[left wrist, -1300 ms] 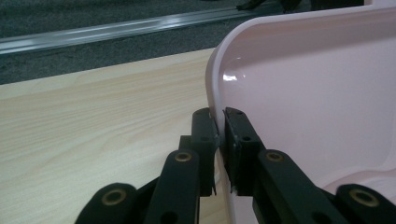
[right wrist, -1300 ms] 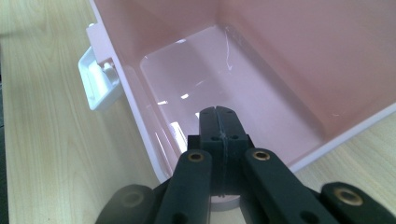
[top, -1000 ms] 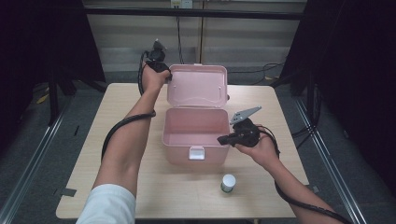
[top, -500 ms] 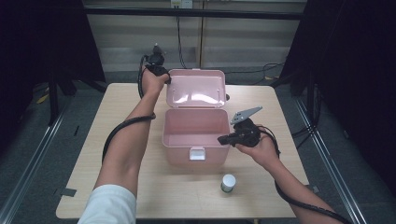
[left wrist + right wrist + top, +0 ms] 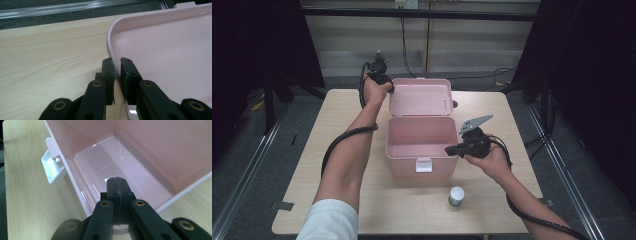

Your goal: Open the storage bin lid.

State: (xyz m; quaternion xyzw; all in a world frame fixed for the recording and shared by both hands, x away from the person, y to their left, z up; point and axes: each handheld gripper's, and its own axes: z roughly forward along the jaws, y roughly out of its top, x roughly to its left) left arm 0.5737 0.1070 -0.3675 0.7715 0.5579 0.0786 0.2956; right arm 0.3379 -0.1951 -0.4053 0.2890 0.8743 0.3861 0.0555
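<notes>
one pink box (image 5: pixel 422 145), open and seemingly empty; one small jar (image 5: pixel 456 195) beside it. left gripper (image 5: pixel 117 67) pinches the lid (image 5: pixel 160 50) rim; right gripper (image 5: pixel 117 185) closed, holding nothing.

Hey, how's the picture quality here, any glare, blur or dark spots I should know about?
High view: table evenly lit, surroundings nearly black, image soft. Left gripper view: the near tongs and lid rim are slightly soft, with a faint sheen on the lid. Right gripper view: white glare streaks on the box floor.

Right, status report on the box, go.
Left gripper pinching lid edge; right gripper shut, empty, over box rim. Box open, nothing inside. Small jar clear in front.
</notes>
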